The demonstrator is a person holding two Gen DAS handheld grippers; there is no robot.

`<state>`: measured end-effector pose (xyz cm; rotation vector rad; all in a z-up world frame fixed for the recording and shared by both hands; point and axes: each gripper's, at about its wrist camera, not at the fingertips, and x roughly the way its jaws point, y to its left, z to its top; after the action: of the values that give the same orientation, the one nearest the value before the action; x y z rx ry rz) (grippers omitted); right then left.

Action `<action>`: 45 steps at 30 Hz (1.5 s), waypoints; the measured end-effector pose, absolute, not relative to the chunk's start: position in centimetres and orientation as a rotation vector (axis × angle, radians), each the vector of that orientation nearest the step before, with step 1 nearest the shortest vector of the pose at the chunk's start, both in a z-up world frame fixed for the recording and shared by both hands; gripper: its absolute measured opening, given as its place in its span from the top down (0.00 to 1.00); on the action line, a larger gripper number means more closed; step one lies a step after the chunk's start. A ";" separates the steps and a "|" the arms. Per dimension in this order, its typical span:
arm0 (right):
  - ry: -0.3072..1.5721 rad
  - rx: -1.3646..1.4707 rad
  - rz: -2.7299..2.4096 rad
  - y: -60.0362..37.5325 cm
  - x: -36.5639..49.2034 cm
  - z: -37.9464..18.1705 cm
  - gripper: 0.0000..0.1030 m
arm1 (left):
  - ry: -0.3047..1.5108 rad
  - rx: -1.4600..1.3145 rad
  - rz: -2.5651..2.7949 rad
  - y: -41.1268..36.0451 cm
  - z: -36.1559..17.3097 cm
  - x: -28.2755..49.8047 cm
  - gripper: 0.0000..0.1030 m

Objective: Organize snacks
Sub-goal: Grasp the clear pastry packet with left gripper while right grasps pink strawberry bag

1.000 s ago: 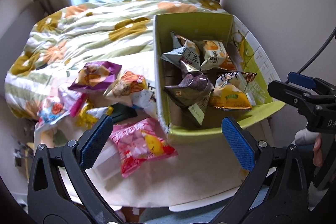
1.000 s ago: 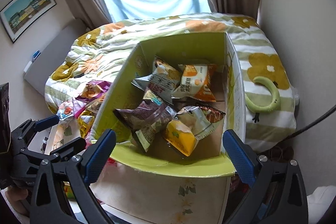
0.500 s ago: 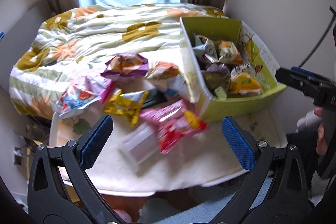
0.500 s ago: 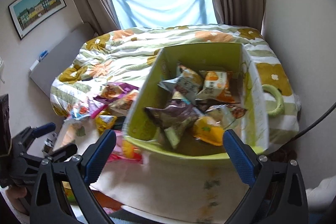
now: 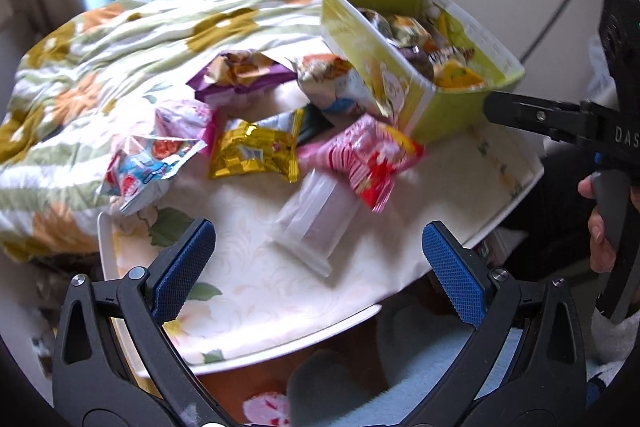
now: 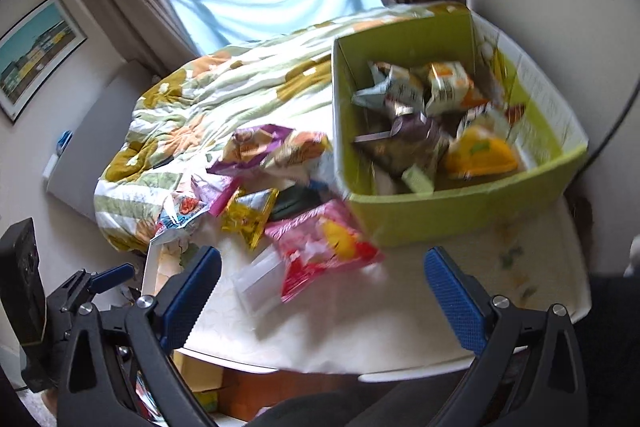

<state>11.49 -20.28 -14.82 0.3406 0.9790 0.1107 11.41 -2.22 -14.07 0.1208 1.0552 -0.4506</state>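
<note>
- Grippers: left gripper (image 5: 318, 263) and right gripper (image 6: 322, 291) both have jaws spread wide, holding nothing, above the near edge of the white table (image 5: 256, 291).
- Green box (image 6: 460, 211) stands at the table's right side, containing several snack packets.
- Loose packets lie left of the box: pink packet (image 5: 362, 157) over a clear container (image 5: 316, 223), yellow packet (image 5: 254, 151), purple packet (image 5: 240, 77).

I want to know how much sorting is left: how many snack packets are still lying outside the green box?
6 visible: purple, orange-white, blue-white, pale pink, gold, pink-red. The dark item may be another.
</note>
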 end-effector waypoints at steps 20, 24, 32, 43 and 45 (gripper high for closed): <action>1.083 0.727 0.032 -20.5 13.9 -25.7 0.02 | 1.207 0.278 -0.615 -6.0 -25.9 16.8 0.01; 1.094 0.761 0.028 -20.6 14.8 -26.9 0.02 | 1.229 0.299 -0.627 -7.2 -27.5 17.8 0.03; 1.082 0.849 0.035 -21.6 15.7 -28.4 0.02 | 1.251 0.342 -0.625 -8.7 -29.0 18.8 0.24; 1.076 0.839 0.036 -21.9 16.7 -28.6 0.02 | 1.253 0.348 -0.598 -9.2 -28.3 20.0 0.37; 1.082 0.839 0.038 -22.0 16.9 -28.8 0.02 | 1.255 0.338 -0.586 -8.6 -28.2 19.8 0.37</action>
<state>16.91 -21.99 -28.80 0.8387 1.0817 0.0380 19.75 -8.62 -28.24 0.3383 1.2553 -0.5855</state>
